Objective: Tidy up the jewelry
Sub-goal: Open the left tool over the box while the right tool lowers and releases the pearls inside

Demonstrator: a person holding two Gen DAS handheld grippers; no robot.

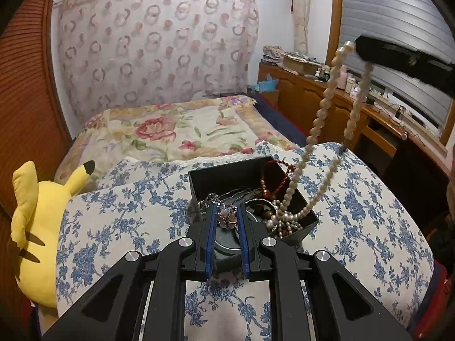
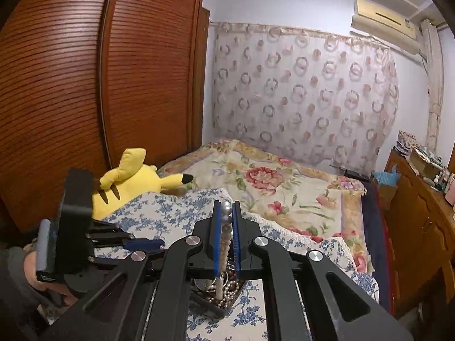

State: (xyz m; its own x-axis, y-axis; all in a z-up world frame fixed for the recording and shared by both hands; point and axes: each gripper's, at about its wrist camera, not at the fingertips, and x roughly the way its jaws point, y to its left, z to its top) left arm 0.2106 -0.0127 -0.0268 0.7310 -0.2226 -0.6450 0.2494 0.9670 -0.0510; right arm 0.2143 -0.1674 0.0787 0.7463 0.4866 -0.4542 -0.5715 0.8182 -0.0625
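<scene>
Over the bed, the right gripper (image 2: 226,213) is clamped on a pearl strand (image 1: 321,119) half-lifted from the near black box (image 1: 227,174), while the left gripper (image 1: 226,216) pinches a flower brooch (image 1: 226,216) above it; next, I judge, lift higher so the pearls come free untangled.

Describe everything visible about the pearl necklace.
The pearl necklace is a long string of round, cream-white, glossy beads. The right tool, shut on it, holds its top high, so two strands hang down and slant into the open black box. Its lower end lies heaped in the box among other jewelry.
</scene>
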